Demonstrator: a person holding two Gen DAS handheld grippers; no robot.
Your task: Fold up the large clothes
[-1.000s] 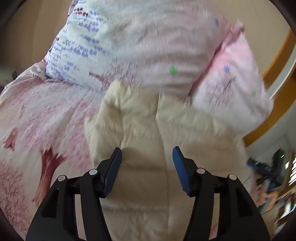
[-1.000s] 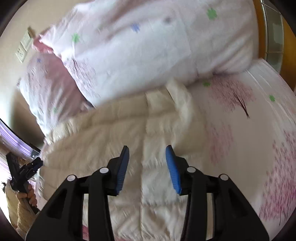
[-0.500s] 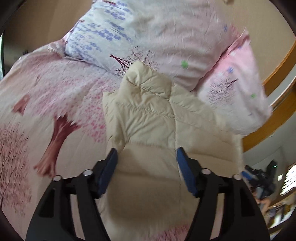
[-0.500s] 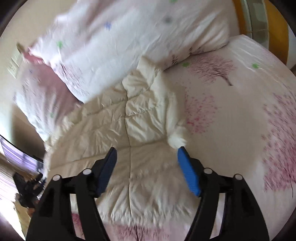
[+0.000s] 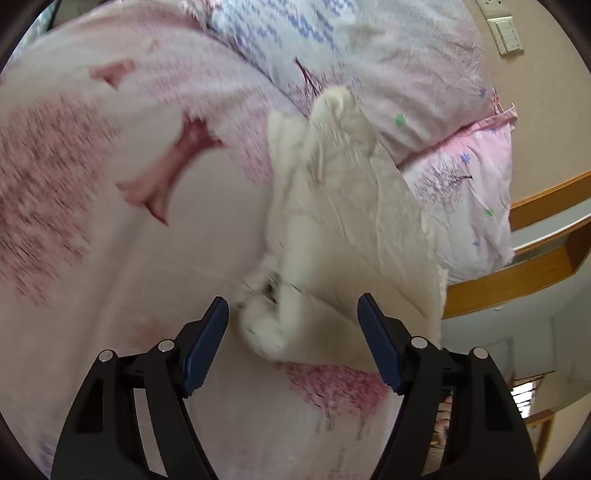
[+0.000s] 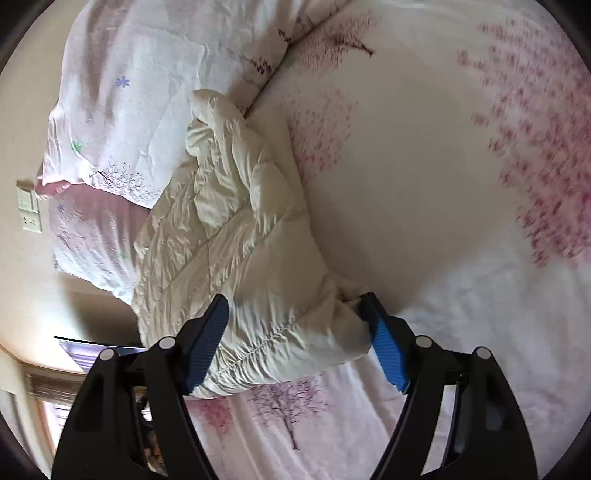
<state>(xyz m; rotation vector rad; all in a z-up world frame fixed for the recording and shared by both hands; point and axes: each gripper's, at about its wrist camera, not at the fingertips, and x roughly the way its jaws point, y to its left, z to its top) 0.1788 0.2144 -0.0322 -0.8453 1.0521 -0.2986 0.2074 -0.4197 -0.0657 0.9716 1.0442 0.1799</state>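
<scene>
A cream quilted puffer jacket lies folded on the bed, its collar end against the pillows. It also shows in the right wrist view. My left gripper is open, its jaws wide apart, hovering over the jacket's near end and a bunched cuff. My right gripper is open, jaws wide, straddling the jacket's near hem without pinching it.
The bed sheet is pale with pink tree prints. Pillows lie behind the jacket, seen too in the right wrist view. A wooden bed frame runs at the right. A wall switch is above.
Both grippers have pulled back from the jacket toward its near end and opened wider. The jacket now looks smaller and farther in both views.
</scene>
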